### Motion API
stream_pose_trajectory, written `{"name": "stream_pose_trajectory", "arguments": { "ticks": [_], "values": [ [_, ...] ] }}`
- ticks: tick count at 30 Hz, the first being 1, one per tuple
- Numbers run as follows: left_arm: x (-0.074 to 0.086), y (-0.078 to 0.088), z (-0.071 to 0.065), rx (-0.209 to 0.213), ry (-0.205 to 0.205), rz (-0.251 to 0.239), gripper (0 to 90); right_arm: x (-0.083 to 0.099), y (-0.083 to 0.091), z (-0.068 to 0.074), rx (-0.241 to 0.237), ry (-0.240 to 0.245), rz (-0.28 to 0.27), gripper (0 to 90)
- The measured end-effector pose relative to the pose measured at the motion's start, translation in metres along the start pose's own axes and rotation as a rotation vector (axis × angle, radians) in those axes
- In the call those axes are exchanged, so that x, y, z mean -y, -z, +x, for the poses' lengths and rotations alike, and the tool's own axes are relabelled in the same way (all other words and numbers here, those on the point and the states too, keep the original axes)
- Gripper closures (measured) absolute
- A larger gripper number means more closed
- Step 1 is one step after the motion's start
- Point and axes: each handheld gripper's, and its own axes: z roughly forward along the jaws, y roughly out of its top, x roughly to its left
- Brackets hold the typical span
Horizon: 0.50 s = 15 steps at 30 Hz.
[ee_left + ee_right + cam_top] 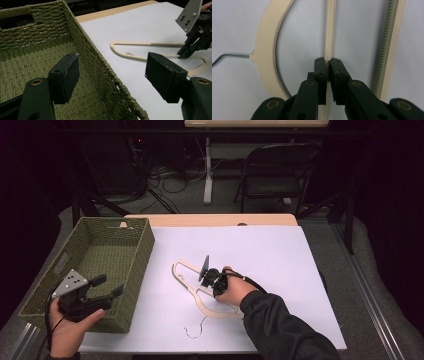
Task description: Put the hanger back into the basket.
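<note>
Hanger (329, 37) clamped by R gripper (327, 62).

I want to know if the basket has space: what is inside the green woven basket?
The green woven basket shows bare woven floor. The left hand-held gripper, jaws open, hovers over its near end and covers that part.

hanger (329, 30): both ends cut by right gripper view's edges | thin bar hidden between fingers (320, 72) | basket (30, 50): near wall cut off below in left gripper view
</note>
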Motion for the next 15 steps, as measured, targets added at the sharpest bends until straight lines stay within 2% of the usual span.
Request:
{"name": "stream_pose_trajectory", "arguments": {
  "ticks": [15],
  "values": [
    [0.0002, -0.0005, -0.0004, 0.001, -0.002, 0.002, 27.4, -0.0004, 0.0006, 0.0000, 0.004, -0.008, 0.004, 84.7]
  ]
}}
